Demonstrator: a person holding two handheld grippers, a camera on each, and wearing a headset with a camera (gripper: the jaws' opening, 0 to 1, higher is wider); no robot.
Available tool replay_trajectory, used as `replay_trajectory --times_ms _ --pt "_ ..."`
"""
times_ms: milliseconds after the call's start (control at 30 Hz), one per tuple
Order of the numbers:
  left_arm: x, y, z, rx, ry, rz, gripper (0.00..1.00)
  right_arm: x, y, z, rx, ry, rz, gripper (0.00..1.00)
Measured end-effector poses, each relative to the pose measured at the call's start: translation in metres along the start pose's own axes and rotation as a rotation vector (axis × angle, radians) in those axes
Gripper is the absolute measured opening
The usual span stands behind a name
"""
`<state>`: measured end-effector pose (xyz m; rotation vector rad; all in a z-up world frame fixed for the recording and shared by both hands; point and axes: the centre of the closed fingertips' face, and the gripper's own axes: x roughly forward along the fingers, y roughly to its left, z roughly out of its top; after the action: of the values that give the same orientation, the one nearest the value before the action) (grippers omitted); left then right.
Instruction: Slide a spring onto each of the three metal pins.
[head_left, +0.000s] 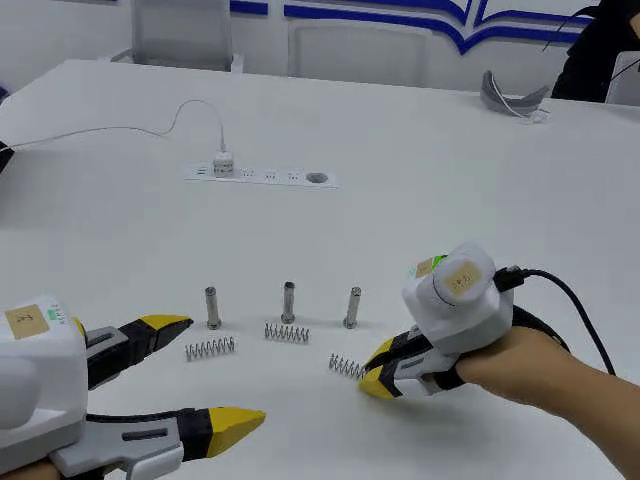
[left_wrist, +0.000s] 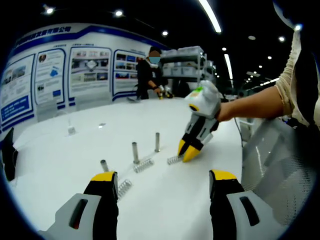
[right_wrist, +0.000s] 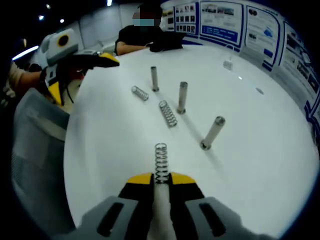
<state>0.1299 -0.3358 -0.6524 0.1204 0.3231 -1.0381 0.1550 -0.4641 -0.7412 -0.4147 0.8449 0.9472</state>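
Well, we are working at a wide white table (head_left: 430, 200) with a smooth, pale top. Three metal pins stand upright on it in a row: the left pin (head_left: 212, 307), the middle pin (head_left: 288, 302) and the right pin (head_left: 353, 307). Just in front of each lies a spring, flat on the surface: the left spring (head_left: 210, 348), the middle spring (head_left: 287, 333) and the right spring (head_left: 346, 367). None of them is on a pin.

Our right hand-held gripper (head_left: 373, 379) is low on the table with its yellow tips closed on the near end of the right spring, whose other end points toward the right pin. Our left hand-held gripper (head_left: 220, 368) has its jaws wide apart and grips nothing, close to the left spring.

Farther back, a white power strip (head_left: 262, 175) lies flat with a charger (head_left: 223, 163) plugged in and a thin cable (head_left: 120, 130) trailing off to the left. Chairs (head_left: 180, 30) stand along the far edge. In the left gripper view we see wall posters (left_wrist: 75, 70), bright ceiling lights (left_wrist: 210, 15) and a person (left_wrist: 149, 75) standing at the far end.
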Motion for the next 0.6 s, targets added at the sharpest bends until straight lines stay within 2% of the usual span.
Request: replay_trajectory --times_ms 433,533,600 --pt "0.013 -0.011 -0.003 0.028 0.025 -0.053 0.74 -0.005 0.004 0.0 -0.01 0.002 0.009 0.12" --pt "0.018 -0.016 -0.008 0.045 0.057 -0.082 0.71 -0.009 0.007 0.003 -0.011 -0.013 0.017 0.12" --pt "0.022 -0.019 -0.009 0.049 0.059 -0.096 0.69 -0.01 0.01 0.004 -0.02 -0.012 0.023 0.12"
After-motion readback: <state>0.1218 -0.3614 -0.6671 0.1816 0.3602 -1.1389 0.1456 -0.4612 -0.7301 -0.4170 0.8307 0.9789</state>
